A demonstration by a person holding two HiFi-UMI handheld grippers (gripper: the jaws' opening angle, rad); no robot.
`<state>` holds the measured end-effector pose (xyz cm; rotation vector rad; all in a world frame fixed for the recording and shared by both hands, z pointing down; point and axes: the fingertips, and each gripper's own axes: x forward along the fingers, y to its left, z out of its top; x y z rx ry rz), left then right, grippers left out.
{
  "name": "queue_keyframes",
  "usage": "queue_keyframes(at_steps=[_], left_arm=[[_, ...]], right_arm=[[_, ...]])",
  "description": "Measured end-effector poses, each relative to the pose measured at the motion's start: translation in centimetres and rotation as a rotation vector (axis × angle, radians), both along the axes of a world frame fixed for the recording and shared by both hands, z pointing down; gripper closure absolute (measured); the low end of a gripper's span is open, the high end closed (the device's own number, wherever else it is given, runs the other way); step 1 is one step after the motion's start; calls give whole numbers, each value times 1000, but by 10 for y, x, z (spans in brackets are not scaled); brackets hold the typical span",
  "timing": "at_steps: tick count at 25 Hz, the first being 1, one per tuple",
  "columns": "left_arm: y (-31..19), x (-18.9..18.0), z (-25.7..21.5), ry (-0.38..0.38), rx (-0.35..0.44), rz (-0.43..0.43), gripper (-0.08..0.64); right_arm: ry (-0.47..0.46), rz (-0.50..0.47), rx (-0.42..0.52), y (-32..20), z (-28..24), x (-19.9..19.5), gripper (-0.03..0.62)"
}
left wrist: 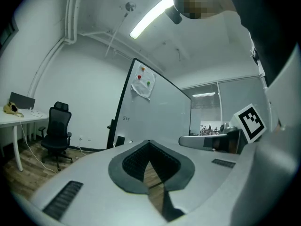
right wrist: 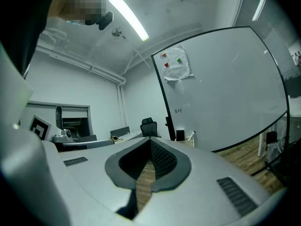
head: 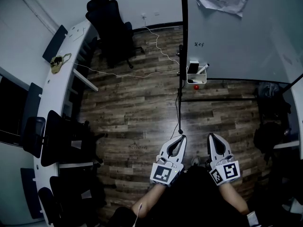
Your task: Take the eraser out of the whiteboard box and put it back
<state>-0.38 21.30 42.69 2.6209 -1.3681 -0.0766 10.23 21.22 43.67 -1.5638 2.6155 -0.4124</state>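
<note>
While both grippers sit side by side at six o'clock in the head view, a dark wood-plank floor spreads out ahead of them. At nine o'clock a long, curved white desk follows the wall, and at eleven o'clock stands a black high-backed office chair. The left gripper has its two pale grey jaws pressed together at the tips, with nothing between them. Just past twelve o'clock, well apart from both grippers, a small white open-topped whiteboard box hangs at the lower edge of a large white whiteboard. The dark rectangular eraser stands upright inside the box, beside a white marker pen. The right gripper is likewise closed tip to tip and empty.
</note>
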Motion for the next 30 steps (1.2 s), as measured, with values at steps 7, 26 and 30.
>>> queue_keyframes(at_steps=[7,26,30], left_arm=[[-1,-27,3,-3,-3,2,554],[-62,-41,14,16,-36,-26,554],[-97,-37,4,-18,-7,-55,554]], right_arm=[[18,39,-13,-1,1,-17,577],[21,77,-48,-70,23,-20,577],[4,65,-41,-101,24,-14,577]])
